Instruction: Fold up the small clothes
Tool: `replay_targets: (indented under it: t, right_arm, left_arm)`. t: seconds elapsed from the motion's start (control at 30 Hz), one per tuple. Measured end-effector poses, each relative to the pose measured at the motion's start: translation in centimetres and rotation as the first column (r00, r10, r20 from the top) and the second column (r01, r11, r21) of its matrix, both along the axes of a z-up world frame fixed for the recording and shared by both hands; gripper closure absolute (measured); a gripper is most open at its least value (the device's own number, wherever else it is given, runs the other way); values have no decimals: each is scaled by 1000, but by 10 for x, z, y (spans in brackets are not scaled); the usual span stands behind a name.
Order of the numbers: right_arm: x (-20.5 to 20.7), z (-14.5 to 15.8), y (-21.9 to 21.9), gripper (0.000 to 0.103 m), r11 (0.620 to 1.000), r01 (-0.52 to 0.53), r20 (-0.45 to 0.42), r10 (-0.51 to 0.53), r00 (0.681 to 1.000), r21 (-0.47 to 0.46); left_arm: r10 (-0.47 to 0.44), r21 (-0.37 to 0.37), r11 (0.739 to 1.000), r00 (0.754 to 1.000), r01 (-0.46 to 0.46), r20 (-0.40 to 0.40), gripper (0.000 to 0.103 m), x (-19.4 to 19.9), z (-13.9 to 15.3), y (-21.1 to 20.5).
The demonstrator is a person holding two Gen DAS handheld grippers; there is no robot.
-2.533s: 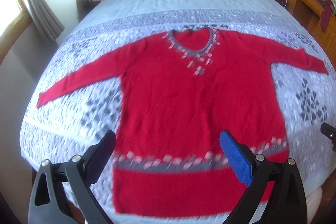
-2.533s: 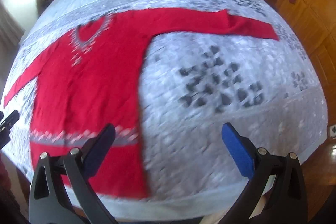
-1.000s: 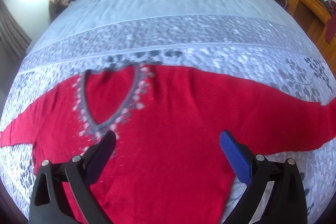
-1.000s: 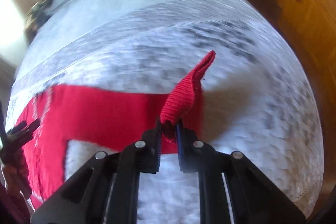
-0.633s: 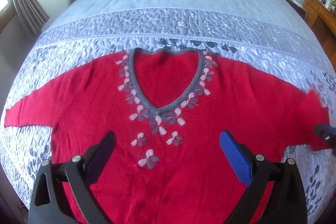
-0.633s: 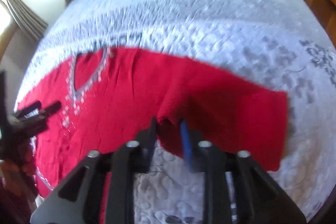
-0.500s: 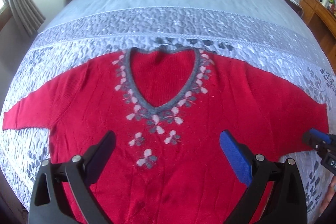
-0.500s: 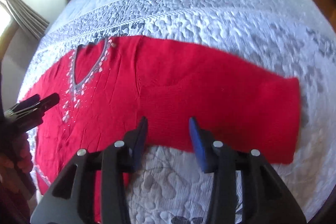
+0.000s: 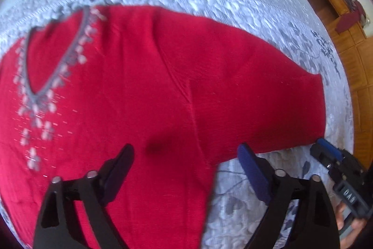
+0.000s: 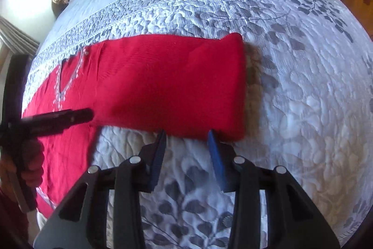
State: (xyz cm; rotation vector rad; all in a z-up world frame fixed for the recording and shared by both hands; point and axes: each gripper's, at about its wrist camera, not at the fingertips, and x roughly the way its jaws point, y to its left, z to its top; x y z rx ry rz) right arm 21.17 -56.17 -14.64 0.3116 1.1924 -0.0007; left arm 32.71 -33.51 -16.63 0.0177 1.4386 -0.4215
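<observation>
Red sweater [image 9: 144,95] flat on quilted grey bed [image 10: 291,76], fills centre-left of left wrist view; V-neck at upper left. One sleeve [image 10: 177,85] doubled back on itself, blunt fold edge at frame centre-right in right wrist view. Left gripper [image 9: 186,165]: fingers wide, closing, hovering over sweater body near armpit, no contact seen. Right gripper [image 10: 186,151]: fingers narrow, closing, nothing between, tips at sleeve's lower edge.

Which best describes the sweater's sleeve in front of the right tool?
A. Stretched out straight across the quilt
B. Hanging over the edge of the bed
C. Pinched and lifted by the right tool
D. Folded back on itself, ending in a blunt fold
D: the sleeve lies flat on the quilt, doubled, ending in a blunt fold; the right tool grips nothing.
</observation>
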Motion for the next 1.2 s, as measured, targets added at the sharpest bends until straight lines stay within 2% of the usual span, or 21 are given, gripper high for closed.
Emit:
replay_targets:
  t: [0.1, 0.2, 0.37, 0.4, 0.5, 0.67, 0.83, 0.93, 1.03, 1.13, 1.2]
  right_arm:
    - [-7, 0, 0, 66, 1000, -7, 18, 8, 1000, -13]
    - [-14, 3, 0, 66, 1000, -7, 41, 8, 999, -9]
    - [-22, 5, 2, 65, 999, -13, 53, 15, 998, -37]
    - [-24, 6, 1, 65, 999, -13, 57, 14, 998, -34]
    - [-29, 9, 0, 65, 1000, -8, 72, 9, 997, -19]
    - [-34, 16, 3, 65, 1000, -3, 85, 4, 996, -14]
    - [-40, 23, 8, 63, 1000, 6, 102, -5, 995, -7]
    - [-40, 24, 17, 63, 1000, -8, 105, 8, 994, 0]
    - [-36, 25, 31, 62, 999, -31, 105, 32, 994, -8]
    - [-27, 26, 47, 62, 998, -60, 107, 60, 992, -2]
    - [-21, 27, 57, 62, 997, -79, 108, 79, 991, -3]
  left_arm:
    - [1, -2, 1000, 1000, -1, -23, 23, 1, -8, -9]
    - [-2, 10, 1000, 1000, 2, -13, 33, 3, -11, -17]
    - [-10, -57, 998, 999, 8, -32, 71, 8, -7, -27]
    - [-8, -58, 998, 999, 6, -33, 76, 10, -6, -28]
    - [15, -58, 998, 1000, -15, -3, 100, 12, -1, -27]
    - [66, -151, 987, 998, -61, 25, 100, 14, 25, 2]
    - [113, -184, 979, 985, -88, 128, 100, 20, 69, 40]
    - [165, -171, 976, 965, -131, 204, 100, 37, 94, 81]
    - [217, -117, 975, 935, -191, 281, 100, 53, 111, 127]
    - [287, -66, 958, 904, -281, 317, 100, 68, 114, 183]
    - [343, -43, 936, 883, -348, 320, 100, 78, 109, 222]
